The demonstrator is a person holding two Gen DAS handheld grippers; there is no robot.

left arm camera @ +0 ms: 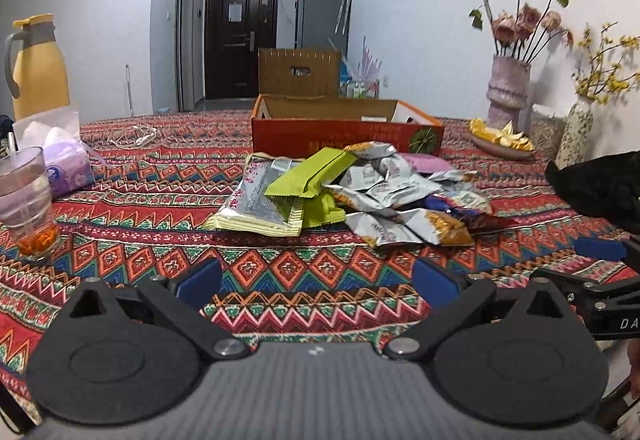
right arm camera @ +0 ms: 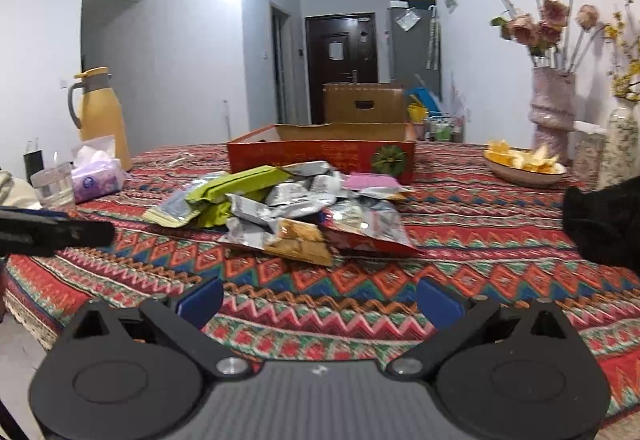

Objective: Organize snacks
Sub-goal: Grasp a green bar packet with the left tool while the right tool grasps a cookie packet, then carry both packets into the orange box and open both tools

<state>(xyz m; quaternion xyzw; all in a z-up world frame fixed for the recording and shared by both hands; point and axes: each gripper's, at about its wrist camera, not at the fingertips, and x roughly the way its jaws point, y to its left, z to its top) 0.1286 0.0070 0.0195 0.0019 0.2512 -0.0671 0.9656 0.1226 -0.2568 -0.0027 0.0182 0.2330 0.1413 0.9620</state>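
Observation:
A heap of snack packets (left arm camera: 360,191) (right arm camera: 288,207) lies mid-table on the patterned cloth: green packets (left arm camera: 310,173) (right arm camera: 236,181), several silver ones (left arm camera: 384,187) (right arm camera: 296,195), a flat silver-yellow bag (left arm camera: 260,203) and a pink packet (right arm camera: 370,181). Behind the heap stands a shallow orange cardboard box (left arm camera: 344,133) (right arm camera: 320,155). My left gripper (left arm camera: 316,282) hovers low over the near cloth, open, nothing between its blue pads. My right gripper (right arm camera: 318,298) is likewise open and empty, short of the heap. The right gripper's fingertip (left arm camera: 600,250) shows at the left wrist view's right edge.
A glass with a straw (left arm camera: 28,203) and a tissue pack (left arm camera: 66,159) (right arm camera: 96,175) sit at left, a yellow jug (left arm camera: 38,67) (right arm camera: 102,111) behind. A fruit plate (left arm camera: 502,141) (right arm camera: 524,163), vases (left arm camera: 508,91) (right arm camera: 554,111) and a black object (left arm camera: 600,183) (right arm camera: 604,228) are at right.

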